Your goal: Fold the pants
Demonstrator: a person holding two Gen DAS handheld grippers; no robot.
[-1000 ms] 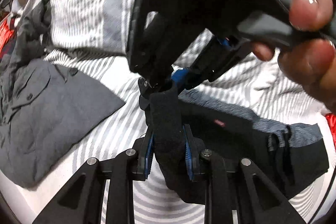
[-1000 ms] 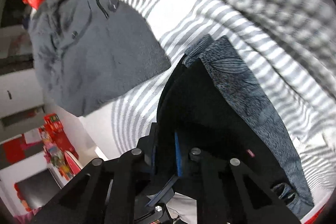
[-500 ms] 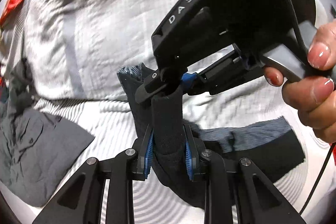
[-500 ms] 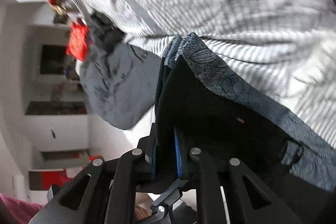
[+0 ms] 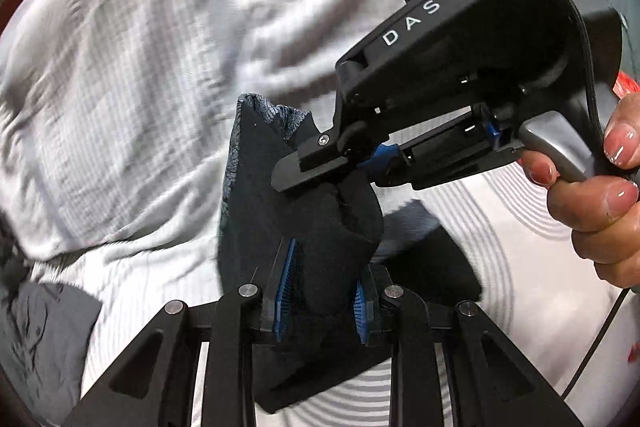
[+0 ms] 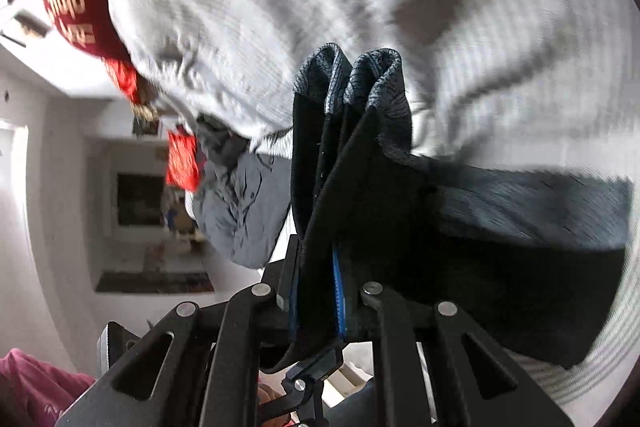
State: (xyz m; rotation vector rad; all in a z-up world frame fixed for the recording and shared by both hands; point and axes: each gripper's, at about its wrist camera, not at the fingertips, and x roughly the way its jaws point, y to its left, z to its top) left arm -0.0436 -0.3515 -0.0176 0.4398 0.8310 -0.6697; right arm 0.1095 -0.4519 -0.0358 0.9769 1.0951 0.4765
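Note:
The pants (image 5: 260,195) are dark, almost black, with a grey-blue patterned band (image 6: 360,79) along one edge. They hang lifted above the striped bed sheet (image 5: 120,87). At the bottom of the left wrist view, my left gripper (image 5: 324,293) is shut on a thick bunch of the black cloth. My right gripper (image 5: 352,167), held by a hand (image 5: 596,195), is shut on the same cloth just beyond it. In the right wrist view, the right gripper (image 6: 316,297) pinches a folded edge, and the rest of the pants (image 6: 520,267) trails to the right.
A crumpled grey shirt (image 6: 244,203) lies on the sheet to the left; it also shows low left in the left wrist view as the shirt (image 5: 36,339). Red cloth with lettering (image 6: 68,7) is at the bed's far edge. A pink sleeve (image 6: 24,387) is at the bottom left.
Both grippers have risen and swept across the bed with the pants still in them. More of the pants hangs off the sheet, and the grey shirt has slid toward the frame edges.

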